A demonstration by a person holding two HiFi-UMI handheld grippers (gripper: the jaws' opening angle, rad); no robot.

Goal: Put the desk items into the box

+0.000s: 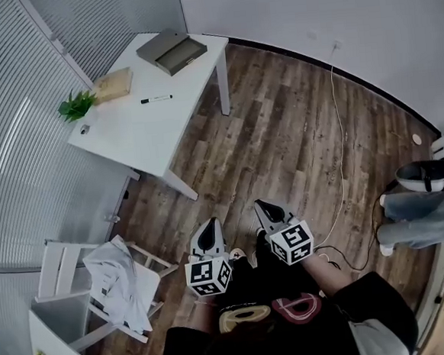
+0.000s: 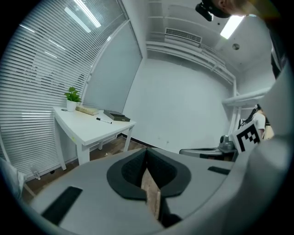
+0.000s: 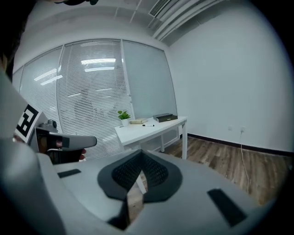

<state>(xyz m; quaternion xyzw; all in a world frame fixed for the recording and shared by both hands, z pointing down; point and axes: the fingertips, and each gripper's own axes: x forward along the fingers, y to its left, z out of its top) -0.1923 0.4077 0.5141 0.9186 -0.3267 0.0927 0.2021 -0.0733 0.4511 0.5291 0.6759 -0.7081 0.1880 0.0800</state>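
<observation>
Well, in the head view my left gripper [image 1: 211,227] and right gripper [image 1: 264,208] hang over the floor [image 1: 279,130] at lower centre, well apart from the worktop [image 1: 146,133] at upper left. The pen [image 1: 157,99], notebook [image 1: 113,85] and plant [image 1: 76,106] lie outside the box [image 1: 171,50], so I judge all the packing remains. Left gripper view: my fingers [image 2: 131,172] are pressed together, empty. Right gripper view: fingers [image 3: 126,174] likewise pressed together on nothing.

**Both grippers closed, side by side**

The left gripper [image 1: 210,229] and right gripper [image 1: 266,210] are held close together, both tipped slightly downward, the right one's tips just ahead of the left's. Each pair of jaws meets at the tips with nothing between them
</observation>
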